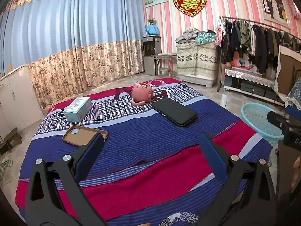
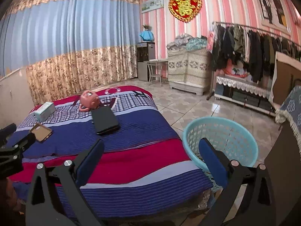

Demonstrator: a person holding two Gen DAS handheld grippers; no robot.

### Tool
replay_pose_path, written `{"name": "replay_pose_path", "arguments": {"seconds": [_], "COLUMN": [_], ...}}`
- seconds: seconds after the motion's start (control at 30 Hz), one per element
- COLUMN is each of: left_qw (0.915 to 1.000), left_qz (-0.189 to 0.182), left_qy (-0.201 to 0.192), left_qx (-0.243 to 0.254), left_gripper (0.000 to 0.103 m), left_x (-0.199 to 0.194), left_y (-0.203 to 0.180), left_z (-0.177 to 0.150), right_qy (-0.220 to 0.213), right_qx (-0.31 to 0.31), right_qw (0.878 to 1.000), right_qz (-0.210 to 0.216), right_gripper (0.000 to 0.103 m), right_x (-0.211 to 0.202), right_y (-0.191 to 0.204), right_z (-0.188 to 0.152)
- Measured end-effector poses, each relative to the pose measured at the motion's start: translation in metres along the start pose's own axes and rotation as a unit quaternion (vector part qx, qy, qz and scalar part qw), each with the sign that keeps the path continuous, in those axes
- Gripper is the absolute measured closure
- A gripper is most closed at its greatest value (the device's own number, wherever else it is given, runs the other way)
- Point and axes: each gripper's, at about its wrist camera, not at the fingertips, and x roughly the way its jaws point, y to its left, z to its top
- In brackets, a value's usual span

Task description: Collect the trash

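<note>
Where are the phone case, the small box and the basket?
phone case [image 1: 84,136]: left wrist view, its inner face.
small box [image 1: 78,108]: left wrist view, its top.
basket [image 2: 222,121]: right wrist view, far rim.

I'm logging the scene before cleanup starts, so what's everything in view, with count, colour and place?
Striped woven blanket: one, blue, red and white, covering the low surface.
Small cardboard box: one, pale teal, far left on blanket.
Empty phone case: one, tan, near left.
Flat rectangular case: one, black, centre.
Ceramic teapot: one, pink, tipped over, far end.
Plastic lattice basket: one, light blue, on floor right of blanket.
Left claw: open, empty.
Right claw: open, empty.
</note>
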Motion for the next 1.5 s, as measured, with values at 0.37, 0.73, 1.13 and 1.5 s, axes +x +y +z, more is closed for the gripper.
{"name": "replay_pose_path", "arguments": {"seconds": [0.37,0.73,1.13,1.5], "left_qw": [0.9997,0.9993,0.9991,0.9991], "left_qz": [0.004,-0.002,0.0,0.002], "left_qy": [-0.011,-0.01,-0.02,-0.017], "left_qx": [-0.021,-0.036,-0.037,-0.039], "left_gripper": [0.005,0.005,0.005,0.005], "left_x": [-0.02,-0.028,-0.029,-0.028], "left_y": [0.02,0.034,0.037,0.04], "left_z": [0.0,-0.006,-0.007,-0.007], "right_qy": [-0.035,-0.04,-0.036,-0.043], "right_qx": [-0.03,-0.033,-0.032,-0.038], "right_qw": [0.999,0.999,0.999,0.998], "right_qz": [0.009,0.009,0.007,0.006], "right_gripper": [0.005,0.005,0.005,0.005], "right_x": [-0.038,-0.041,-0.035,-0.038], "right_y": [0.045,0.056,0.057,0.061], "right_z": [0.002,0.0,-0.006,-0.006]}}
